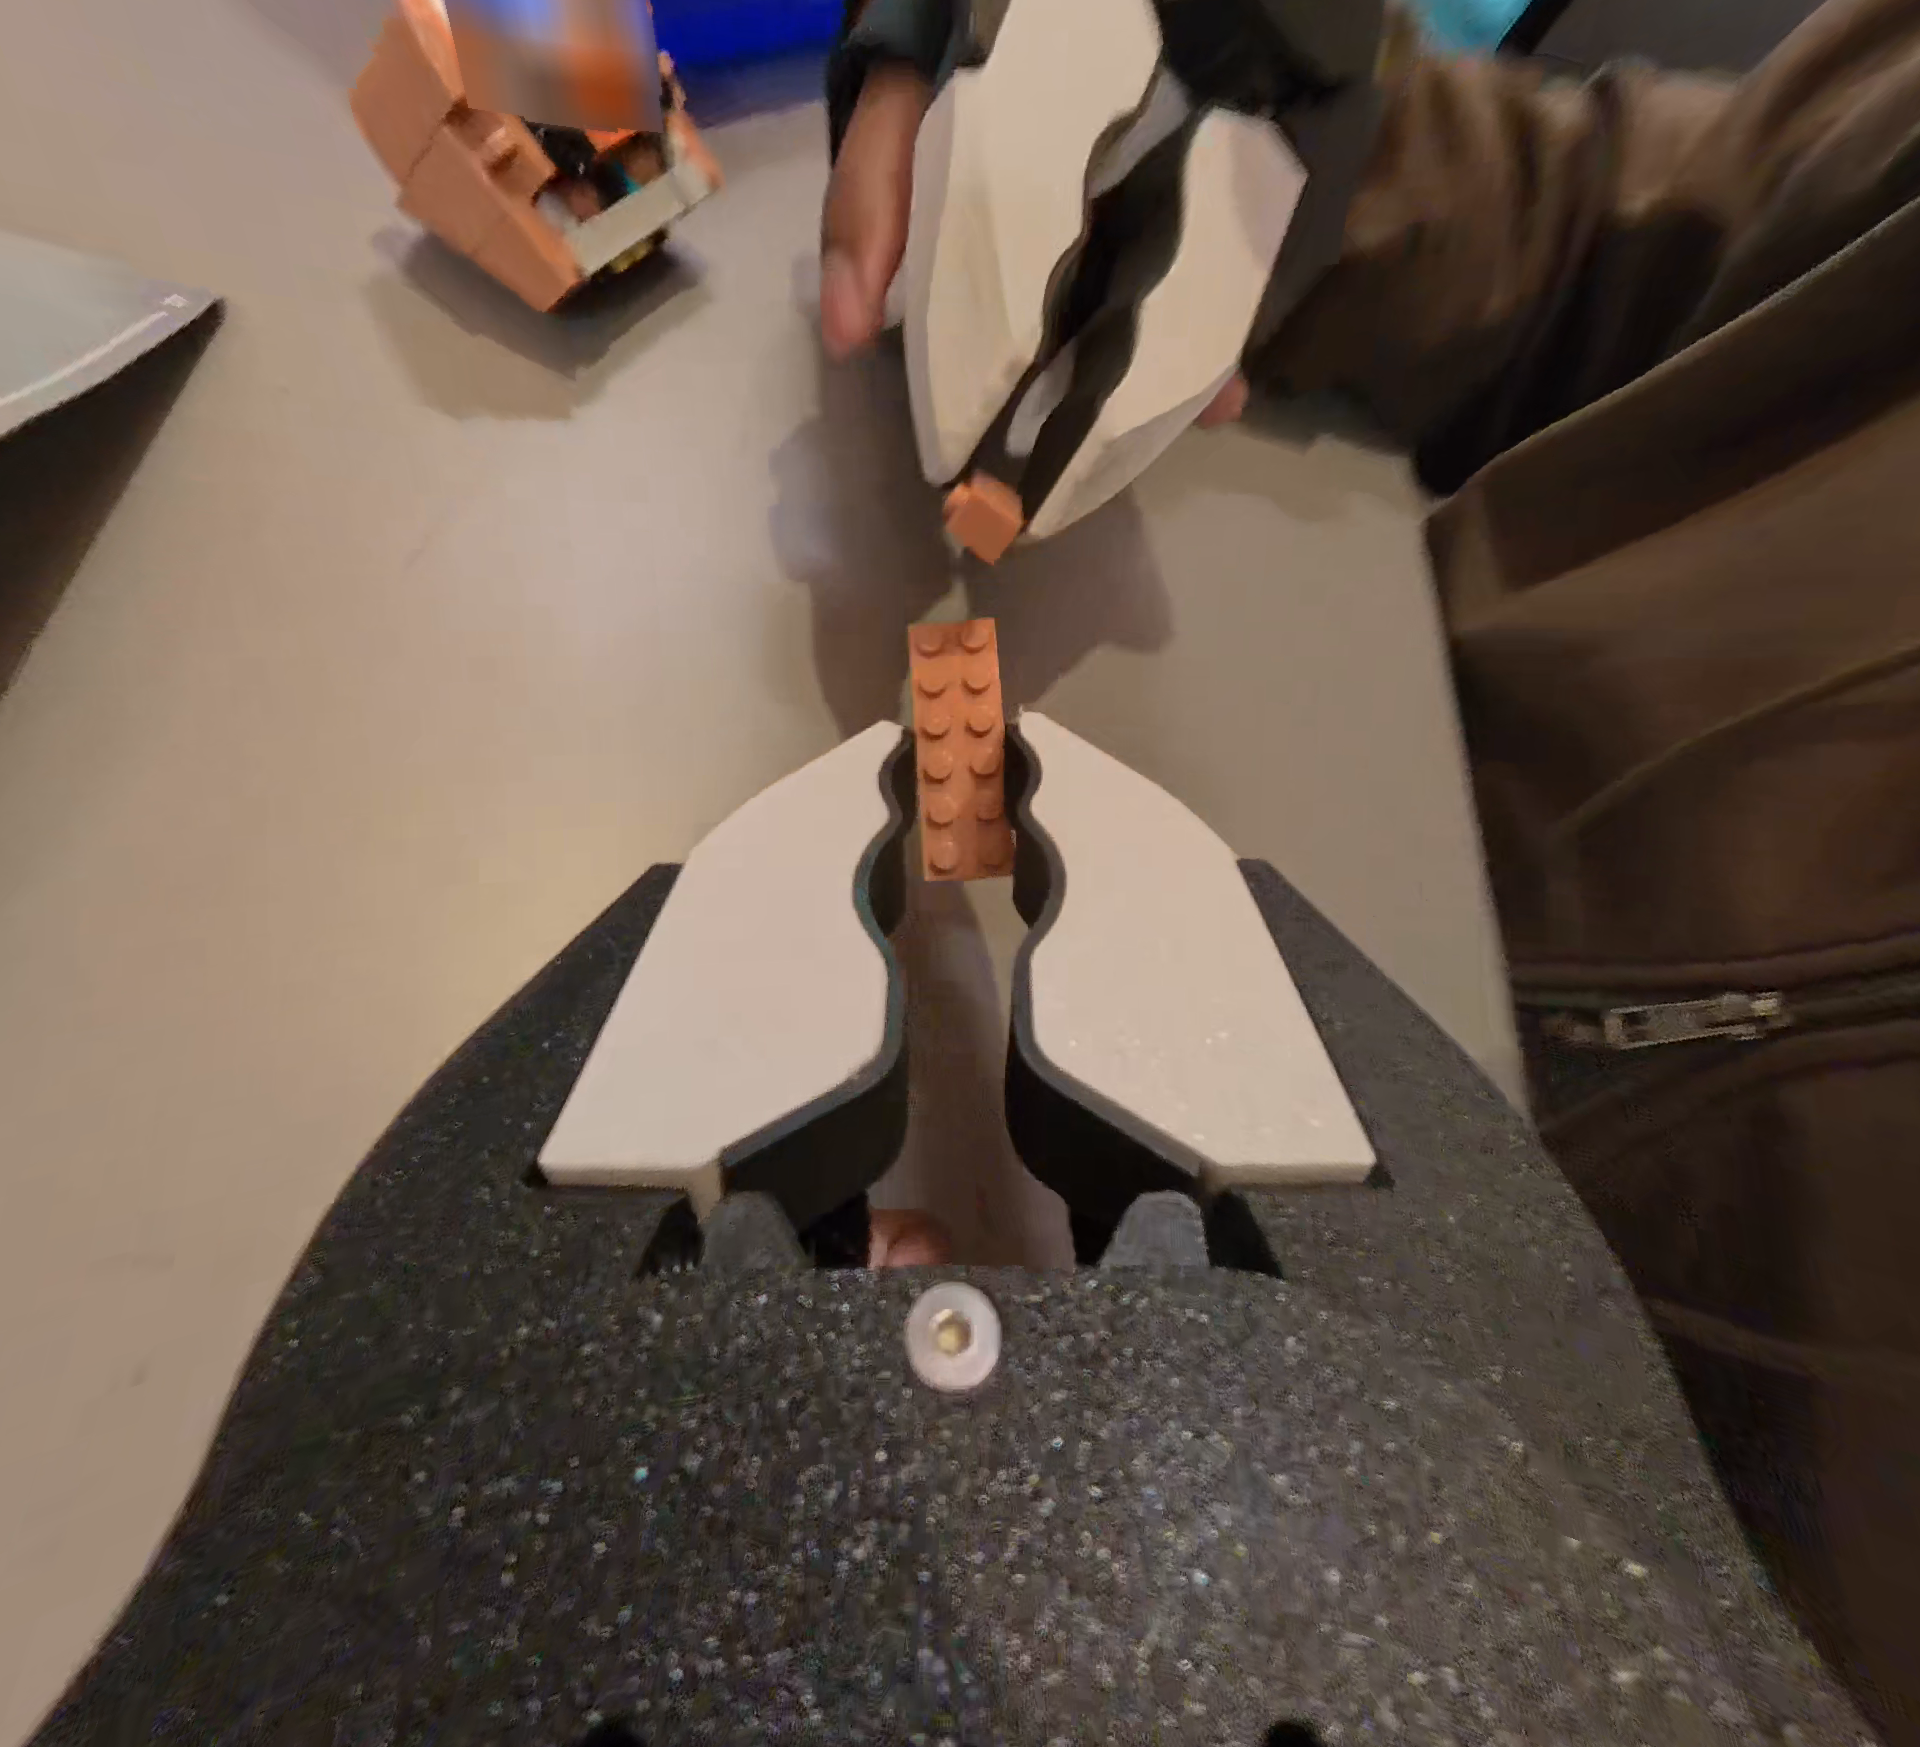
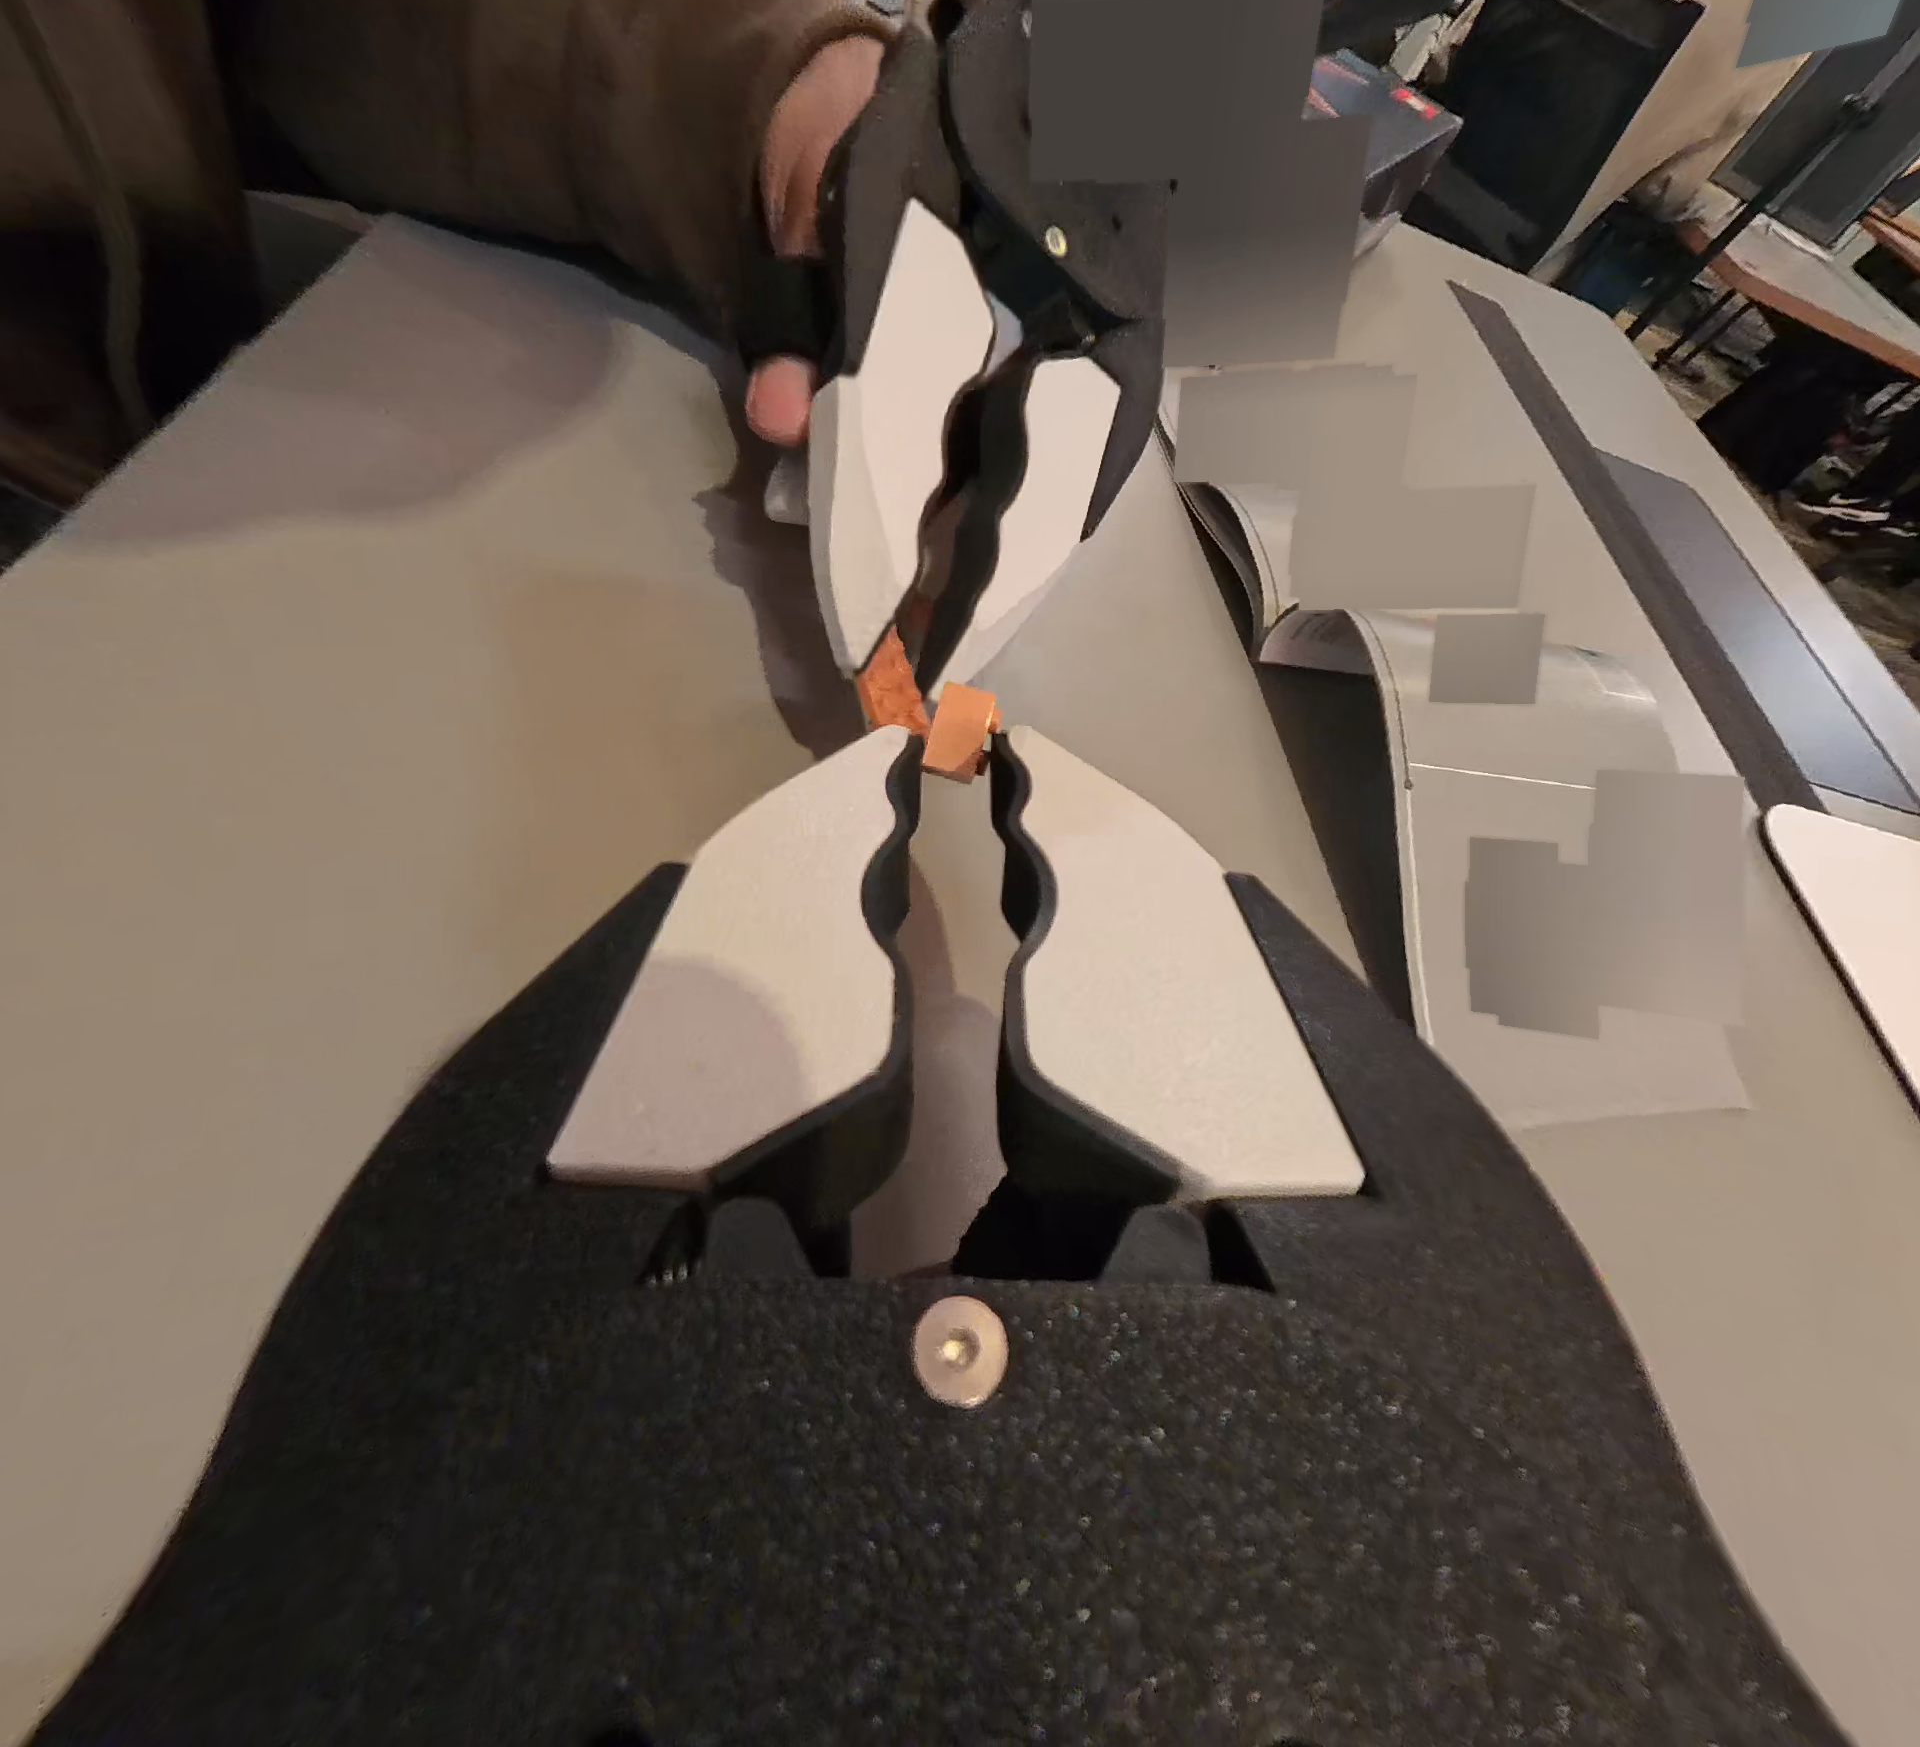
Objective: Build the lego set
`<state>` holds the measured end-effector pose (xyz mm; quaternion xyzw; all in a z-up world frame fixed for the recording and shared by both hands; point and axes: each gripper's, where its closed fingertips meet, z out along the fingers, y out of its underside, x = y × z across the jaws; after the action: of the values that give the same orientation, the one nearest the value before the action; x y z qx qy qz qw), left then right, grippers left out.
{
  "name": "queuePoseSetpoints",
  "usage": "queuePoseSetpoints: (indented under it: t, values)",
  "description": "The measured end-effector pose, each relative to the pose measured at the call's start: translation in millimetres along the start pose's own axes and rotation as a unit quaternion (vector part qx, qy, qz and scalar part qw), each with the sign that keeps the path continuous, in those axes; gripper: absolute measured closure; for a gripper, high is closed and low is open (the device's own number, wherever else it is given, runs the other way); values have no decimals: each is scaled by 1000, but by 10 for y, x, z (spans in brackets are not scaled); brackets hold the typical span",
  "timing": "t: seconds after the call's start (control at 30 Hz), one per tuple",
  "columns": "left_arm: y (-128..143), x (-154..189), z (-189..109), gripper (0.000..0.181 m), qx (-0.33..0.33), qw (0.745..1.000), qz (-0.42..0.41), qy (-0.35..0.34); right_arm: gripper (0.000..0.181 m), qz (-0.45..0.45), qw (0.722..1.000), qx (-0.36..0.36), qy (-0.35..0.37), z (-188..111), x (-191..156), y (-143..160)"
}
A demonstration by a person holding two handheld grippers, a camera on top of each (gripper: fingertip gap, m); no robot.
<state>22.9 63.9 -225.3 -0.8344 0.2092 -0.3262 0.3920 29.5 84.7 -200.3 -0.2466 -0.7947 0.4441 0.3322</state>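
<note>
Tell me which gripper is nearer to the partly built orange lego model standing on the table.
Left, probably. The left gripper, holding a long orange studded plate, points roughly toward the orange lego model; the right gripper, holding a small orange piece, hangs farther to the right.

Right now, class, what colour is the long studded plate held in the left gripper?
Orange-brown plate; it shows best in the left wrist view.

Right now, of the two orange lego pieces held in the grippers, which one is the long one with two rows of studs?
The long studded plate, shut in the left gripper. The right gripper pinches only a small square piece beyond it.
</note>
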Motion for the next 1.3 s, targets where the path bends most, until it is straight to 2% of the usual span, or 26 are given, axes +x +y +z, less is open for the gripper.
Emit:
queuePoseSetpoints:
  t: [0.17,0.27,0.37,0.43,0.53,0.6,0.8,0.93,1.03,1.17,1.3]
  values:
    - [189,-84,94,165,-78,992,76,-69,169,-10,1000,-16,1,36,-19,54]
    - [238,-88,109,165,-98,986,100,-84,169,-18,999,-27,10,50,-4,83]
    - [194,-146,77,154,-86,987,89,-102,169,-34,998,-44,25,71,18,121]
    - [78,-160,38,150,-47,992,62,-101,169,-52,996,-61,36,92,27,154]
    - [-152,-120,-12,151,30,997,1,-74,169,-85,991,-85,52,131,24,182]
    - [-212,-111,-22,152,51,997,-29,-60,169,-103,988,-93,62,152,20,169]
    - [-147,-133,72,154,37,996,-64,-56,169,-149,977,-120,91,185,35,149]
    - [-182,-118,88,168,53,994,-86,-40,169,-171,971,-128,110,195,51,122]
    - [-195,-98,70,171,61,994,-92,-21,169,-171,972,-120,112,189,47,82]
    - [-238,54,-6,172,77,991,-88,60,163,-158,981,-69,88,140,-2,-63]
    - [-199,233,-71,173,53,986,-66,140,157,-156,987,-20,25,82,-145,-198]
